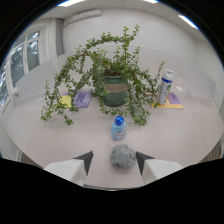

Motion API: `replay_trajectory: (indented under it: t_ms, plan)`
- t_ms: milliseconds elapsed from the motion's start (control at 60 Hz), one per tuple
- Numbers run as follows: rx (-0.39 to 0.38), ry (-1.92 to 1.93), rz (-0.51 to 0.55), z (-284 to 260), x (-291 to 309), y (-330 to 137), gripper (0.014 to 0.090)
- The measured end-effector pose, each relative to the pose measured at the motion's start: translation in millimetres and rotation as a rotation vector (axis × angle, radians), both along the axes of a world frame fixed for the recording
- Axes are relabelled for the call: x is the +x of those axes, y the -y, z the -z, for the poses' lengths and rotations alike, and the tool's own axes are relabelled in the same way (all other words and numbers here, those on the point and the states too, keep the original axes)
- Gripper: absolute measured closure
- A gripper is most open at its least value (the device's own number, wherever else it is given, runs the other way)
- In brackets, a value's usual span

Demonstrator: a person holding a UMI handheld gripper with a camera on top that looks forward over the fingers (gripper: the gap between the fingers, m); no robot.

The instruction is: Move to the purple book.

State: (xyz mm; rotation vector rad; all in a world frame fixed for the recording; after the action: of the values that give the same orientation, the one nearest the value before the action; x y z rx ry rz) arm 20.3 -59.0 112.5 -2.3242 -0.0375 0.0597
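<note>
White table [45,135] in a bright room with pale walls and a window [20,62] off to the left. Nearest the camera, the gripper [114,161] is held low over the table with its two dark fingers spread wide — nothing is pinched. A grey sponge ball [122,155] rests on the table between them, with a gap at each side. Just ahead stands a small bottle [118,128] with a blue cap. Beyond it, at the table's middle, a big trailing plant [107,67] in a green pot [115,90] spreads its branches wide and hides part of what lies behind. Left of the pot, half under the leaves, lies the purple book [83,98], flat, beside something yellow. Right of the pot stands a tall spray can [165,86] — beside another flat purple-and-yellow item. Reaching the book likely means steering left around the bottle and foliage.
</note>
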Motion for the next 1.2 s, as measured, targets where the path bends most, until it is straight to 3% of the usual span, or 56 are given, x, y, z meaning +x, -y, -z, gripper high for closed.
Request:
replay_trajectory:
  t_ms: [567,917,1200]
  plan:
    - [-0.004,0.017,0.009,-1,14,2,0.0197]
    - [-0.031,0.035,0.064,8,90,12,0.0203]
    - [-0.068,0.046,0.105,20,175,-7,0.0201]
